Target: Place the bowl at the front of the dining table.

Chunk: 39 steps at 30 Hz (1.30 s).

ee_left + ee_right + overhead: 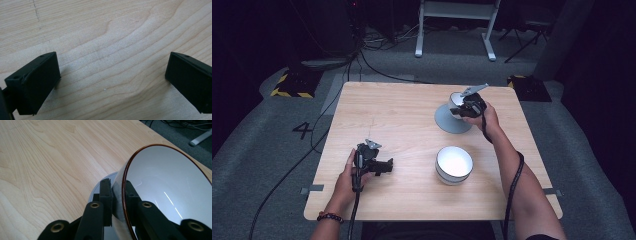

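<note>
A small white bowl [456,99] with a thin brown rim [170,190] is over a grey round plate [449,124] at the table's far right. My right gripper [460,110] is shut on the bowl's near rim, one jaw outside the wall and one inside [118,192]. The bowl looks tilted, and a strip of the grey plate [95,192] shows under it. Whether the bowl touches the plate I cannot tell. My left gripper [388,166] rests low at the table's front left, jaws pointing right. It is wide open [112,80] over bare wood, with nothing between the jaws.
A second, larger white bowl [454,164] with a dark outer band stands on the wooden table [402,115] at front right, between the two arms. Cables trail off the table's front and left. A white desk frame [456,25] stands on the floor beyond the far edge.
</note>
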Motion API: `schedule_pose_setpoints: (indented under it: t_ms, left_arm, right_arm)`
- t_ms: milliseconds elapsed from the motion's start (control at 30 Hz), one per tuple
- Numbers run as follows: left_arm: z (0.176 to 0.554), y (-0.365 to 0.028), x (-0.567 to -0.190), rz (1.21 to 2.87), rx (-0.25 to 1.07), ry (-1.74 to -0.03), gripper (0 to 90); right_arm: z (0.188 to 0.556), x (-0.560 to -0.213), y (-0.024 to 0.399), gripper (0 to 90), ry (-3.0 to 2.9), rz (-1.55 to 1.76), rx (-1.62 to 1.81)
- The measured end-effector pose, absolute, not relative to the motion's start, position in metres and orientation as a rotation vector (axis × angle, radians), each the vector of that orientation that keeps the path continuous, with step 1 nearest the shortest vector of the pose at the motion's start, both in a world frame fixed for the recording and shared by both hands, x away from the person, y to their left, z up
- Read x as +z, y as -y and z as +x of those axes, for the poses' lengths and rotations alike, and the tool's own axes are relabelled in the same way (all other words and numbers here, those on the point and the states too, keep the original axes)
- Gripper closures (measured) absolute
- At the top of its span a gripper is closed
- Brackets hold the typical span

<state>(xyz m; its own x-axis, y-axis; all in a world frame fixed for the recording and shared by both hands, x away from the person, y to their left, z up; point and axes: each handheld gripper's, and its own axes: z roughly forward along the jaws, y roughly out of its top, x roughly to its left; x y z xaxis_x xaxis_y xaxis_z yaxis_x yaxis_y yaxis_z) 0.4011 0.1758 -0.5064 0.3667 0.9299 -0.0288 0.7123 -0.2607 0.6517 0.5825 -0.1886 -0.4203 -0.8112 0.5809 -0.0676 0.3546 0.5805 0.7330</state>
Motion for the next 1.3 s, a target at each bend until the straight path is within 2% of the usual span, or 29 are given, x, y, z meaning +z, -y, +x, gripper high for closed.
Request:
schedule_pose_setpoints:
  t_ms: [800, 1300]
  left_arm:
    - [0.401, -0.176, -0.507, 2.052, 0.492, -1.414, 0.0]
    - [0.401, -0.176, -0.507, 2.05, 0.491, -1.415, 0.0]
  right_arm:
    - [0.595, -0.444, 0.179, 81.4, -2.522, 0.791, 0.938]
    - [0.594, -0.454, 0.176, 81.5, -2.547, 0.819, 0.992]
